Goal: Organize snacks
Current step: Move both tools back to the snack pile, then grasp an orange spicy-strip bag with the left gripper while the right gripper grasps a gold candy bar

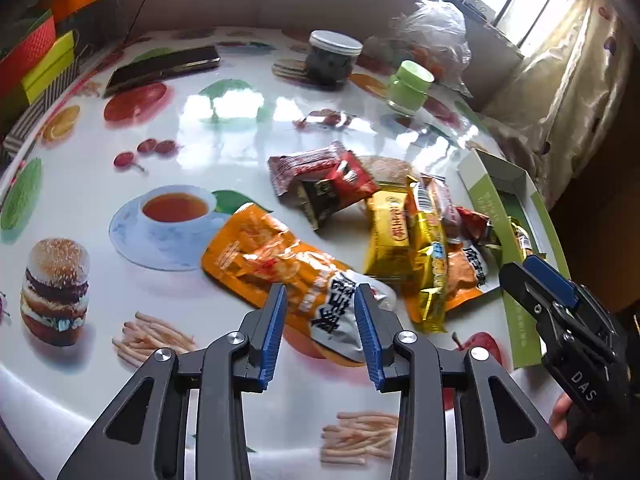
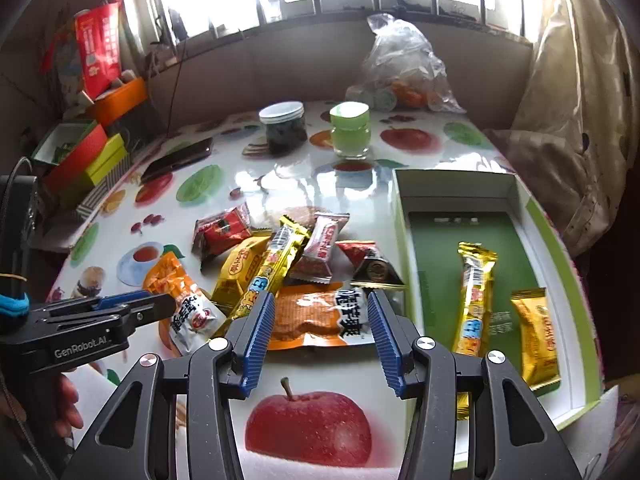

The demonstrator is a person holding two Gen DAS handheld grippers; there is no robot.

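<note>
mostly hidden, a flat orange packet (image 2: 316,316) sits behind parted right tongs (image 2: 322,312); left tongs (image 1: 320,304) parted too.

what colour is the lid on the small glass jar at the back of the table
Light green, on the small glass jar; clearest in the right wrist view.

Jumbled snack packets (image 2: 280,264) beside green box (image 2: 540,216)

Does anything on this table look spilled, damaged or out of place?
Nothing looks spilled or torn. The snack packets lie in a loose, overlapping heap on the table, outside the green box, where only two packets lie.
</note>
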